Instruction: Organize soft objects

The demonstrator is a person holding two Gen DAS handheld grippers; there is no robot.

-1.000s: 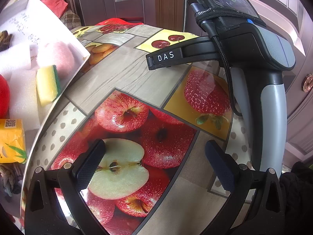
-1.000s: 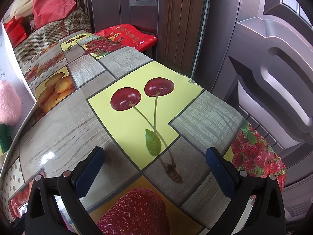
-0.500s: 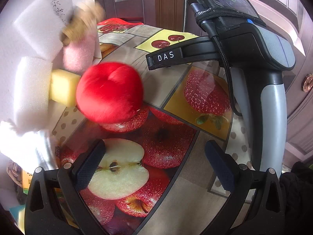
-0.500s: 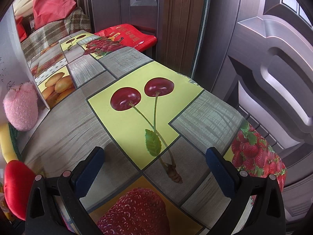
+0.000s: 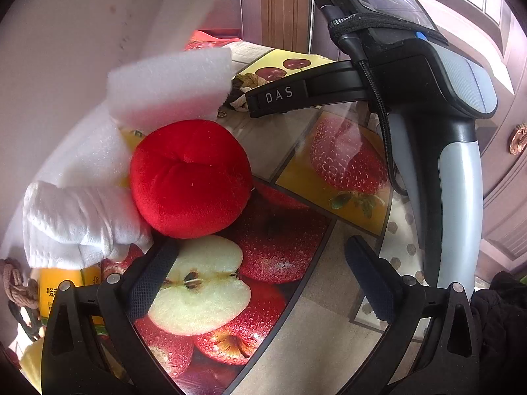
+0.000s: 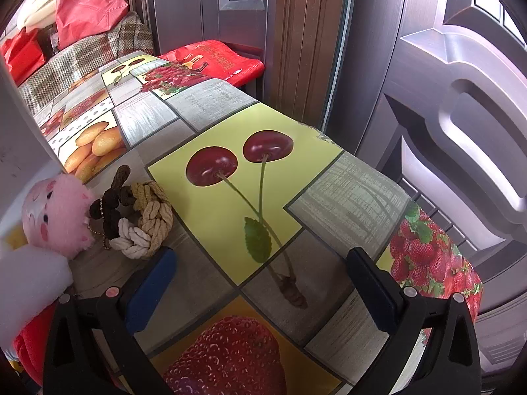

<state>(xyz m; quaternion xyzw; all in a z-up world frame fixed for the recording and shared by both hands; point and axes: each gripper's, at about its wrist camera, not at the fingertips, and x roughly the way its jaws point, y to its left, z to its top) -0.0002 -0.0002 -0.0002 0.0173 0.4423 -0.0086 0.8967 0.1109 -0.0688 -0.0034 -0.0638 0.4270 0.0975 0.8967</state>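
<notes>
A red plush ball [image 5: 189, 177] lies on the fruit-print tablecloth just ahead and left of my open, empty left gripper [image 5: 260, 279]. A folded white cloth [image 5: 79, 223] and white foam blocks [image 5: 171, 85] lie against it. A tilted white box [image 5: 66, 49] towers over them at the left. In the right wrist view a pink plush toy [image 6: 56, 210] and a knotted rope toy [image 6: 138, 220] lie on the table left of my open, empty right gripper [image 6: 260, 286]. The red ball also shows at that view's lower left [image 6: 29, 349].
A yellow packet [image 5: 62, 289] and a brown rope [image 5: 16, 286] lie at the far left. The right gripper's body [image 5: 428, 115] stands right of the pile. Doors [image 6: 428, 98] and red bags [image 6: 214, 59] lie beyond the table's far edge.
The white box has tipped over and its soft objects have spilled onto the table. The red ball, foam, cloth, pink toy and rope toy have tumbled toward both grippers. The grippers have not moved.
</notes>
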